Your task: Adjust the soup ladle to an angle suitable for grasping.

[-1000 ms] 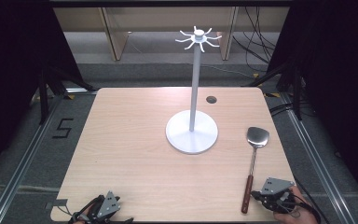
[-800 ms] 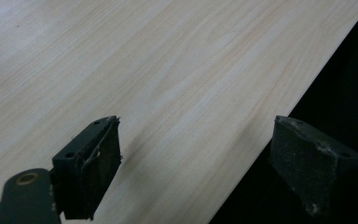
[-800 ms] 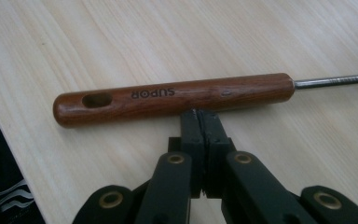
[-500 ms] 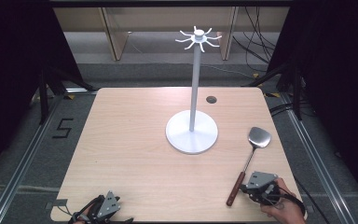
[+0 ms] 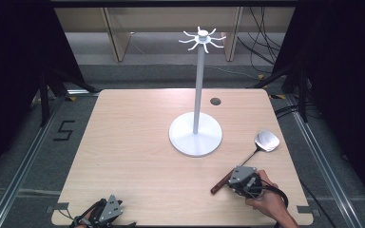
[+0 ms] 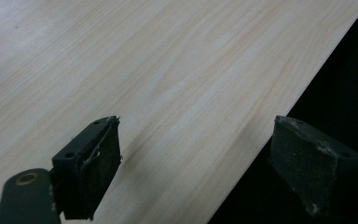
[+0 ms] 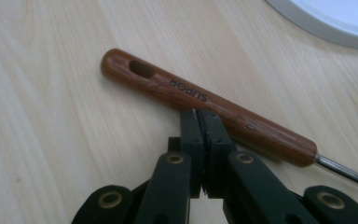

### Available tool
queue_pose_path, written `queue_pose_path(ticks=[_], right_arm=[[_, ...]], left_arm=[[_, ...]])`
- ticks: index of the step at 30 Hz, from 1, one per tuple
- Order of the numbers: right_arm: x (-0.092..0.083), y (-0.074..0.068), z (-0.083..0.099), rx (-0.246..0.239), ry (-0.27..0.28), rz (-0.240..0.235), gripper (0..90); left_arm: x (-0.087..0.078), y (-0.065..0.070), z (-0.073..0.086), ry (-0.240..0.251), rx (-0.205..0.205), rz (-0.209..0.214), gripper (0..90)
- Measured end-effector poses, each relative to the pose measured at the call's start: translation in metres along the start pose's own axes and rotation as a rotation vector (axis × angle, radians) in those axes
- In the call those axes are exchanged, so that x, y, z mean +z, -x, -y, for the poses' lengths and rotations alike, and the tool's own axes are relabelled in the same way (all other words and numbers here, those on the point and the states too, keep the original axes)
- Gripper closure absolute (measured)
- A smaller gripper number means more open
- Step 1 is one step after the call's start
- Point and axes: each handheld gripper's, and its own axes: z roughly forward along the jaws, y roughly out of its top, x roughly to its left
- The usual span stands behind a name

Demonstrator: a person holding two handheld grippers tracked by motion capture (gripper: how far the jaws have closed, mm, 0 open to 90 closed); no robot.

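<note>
Right gripper (image 5: 244, 180) sits lower right of the high view, jaws pressed together with nothing between them; in the right gripper view (image 7: 200, 122) the closed tips touch the side of the spatula's wooden handle (image 7: 205, 105), not around it. Spatula (image 5: 254, 154) lies flat on the table (image 5: 133, 142), diagonal: handle end (image 5: 216, 188) toward lower left just beside the gripper, thin metal shank running up right to the metal blade (image 5: 266, 140) near the table's right edge. Handle has a hanging hole (image 7: 141, 69) near its rounded end, upper left of the right gripper view. Left gripper (image 5: 107, 211) is at the bottom left of the high view, at the table's near edge; in the left gripper view (image 6: 196, 163) its jaws are spread wide, empty, one pad over the wood, the other past the table edge. White hook stand (image 5: 196, 137) stands upright mid-table, well apart from both grippers, base just left of the spatula blade.
</note>
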Motion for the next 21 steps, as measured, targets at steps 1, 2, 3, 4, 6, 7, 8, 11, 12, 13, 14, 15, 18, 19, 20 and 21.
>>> queue_pose_path(ticks=[1, 2, 3, 4, 6, 7, 8, 11, 12, 13, 14, 15, 18, 19, 20, 21], right_arm=[[0.003, 0.002, -0.003, -0.032, 0.006, -0.009, 90.0], [0.004, 0.001, -0.006, -0.011, -0.005, -0.008, 89.9], [0.007, 0.002, -0.009, -0.034, 0.003, -0.011, 89.9], [0.008, 0.001, -0.012, -0.028, -0.004, -0.005, 89.8], [0.010, 0.002, -0.017, -0.050, -0.004, -0.010, 88.0], [0.011, 0.002, -0.018, -0.056, -0.003, -0.018, 86.0], [0.010, 0.003, -0.019, -0.049, 0.000, -0.032, 83.9], [0.005, 0.011, -0.024, -0.123, -0.008, -0.089, 72.7], [0.004, 0.013, -0.026, -0.151, -0.023, -0.089, 70.4], [0.003, 0.016, -0.029, -0.178, -0.026, -0.063, 67.1], [-0.001, 0.021, -0.037, -0.224, -0.038, -0.055, 63.2], [-0.001, 0.021, -0.037, -0.224, -0.038, -0.055, 63.2], [-0.003, 0.026, -0.046, -0.245, -0.052, -0.079, 56.4], [-0.004, 0.027, -0.048, -0.259, -0.060, -0.094, 53.1], [-0.003, 0.028, -0.050, -0.257, -0.069, -0.115, 49.9], [-0.001, 0.030, -0.052, -0.282, -0.070, -0.137, 48.3]], left_arm=[[0.000, 0.000, 0.000, 0.000, -0.001, 0.000, 15.4], [0.000, 0.000, 0.000, -0.001, 0.001, 0.002, 15.5], [0.000, 0.000, 0.000, -0.003, 0.002, 0.003, 15.4], [0.000, 0.000, 0.000, -0.002, 0.002, 0.002, 15.5], [0.000, 0.000, 0.000, 0.000, 0.000, 0.000, 15.4], [0.000, 0.000, 0.000, 0.001, -0.001, 0.004, 15.4], [0.001, 0.000, 0.000, 0.007, -0.001, 0.005, 15.4], [0.000, 0.000, 0.000, 0.000, -0.001, 0.000, 15.4], [0.000, 0.000, 0.000, -0.001, -0.001, 0.001, 15.4], [0.000, 0.000, 0.000, -0.001, -0.001, 0.003, 15.4], [0.000, 0.000, 0.000, -0.001, 0.000, 0.006, 15.4], [0.000, 0.000, 0.000, 0.000, 0.000, 0.003, 15.4], [0.000, 0.000, 0.000, 0.000, 0.001, 0.005, 15.4], [0.000, 0.000, 0.000, -0.001, 0.003, 0.004, 15.4], [0.000, 0.000, 0.000, -0.001, 0.004, 0.004, 15.5], [0.000, 0.000, 0.000, 0.000, 0.003, 0.002, 15.5]])
